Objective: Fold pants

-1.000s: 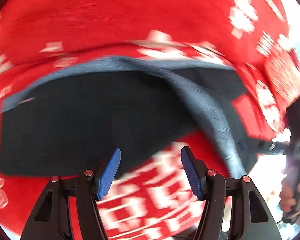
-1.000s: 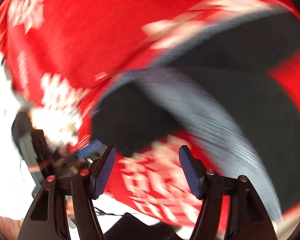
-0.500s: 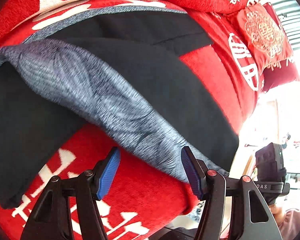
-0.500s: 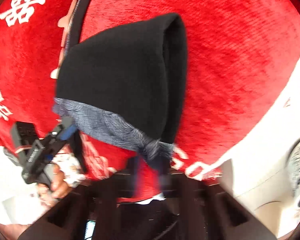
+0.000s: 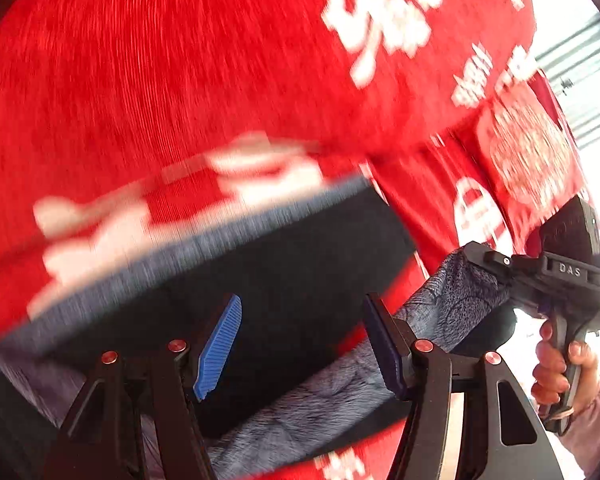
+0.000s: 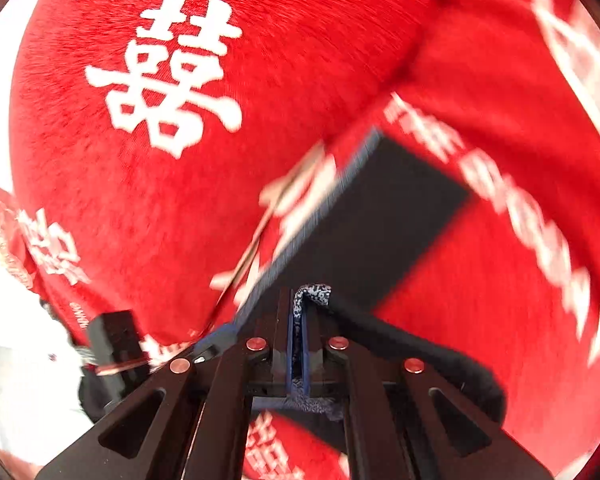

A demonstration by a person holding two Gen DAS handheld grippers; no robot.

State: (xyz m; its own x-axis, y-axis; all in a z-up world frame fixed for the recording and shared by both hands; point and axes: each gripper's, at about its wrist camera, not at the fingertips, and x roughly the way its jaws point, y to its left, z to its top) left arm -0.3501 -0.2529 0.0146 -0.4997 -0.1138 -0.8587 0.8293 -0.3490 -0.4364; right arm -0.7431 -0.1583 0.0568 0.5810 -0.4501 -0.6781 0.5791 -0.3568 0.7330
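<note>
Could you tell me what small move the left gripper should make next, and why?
Probably close the left gripper on the grey waistband lying between its open fingers: the right gripper is already clamped on the pants, so a second grip would let both lift.

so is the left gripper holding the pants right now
No, the left gripper is open, its blue pads apart over the pants.
</note>
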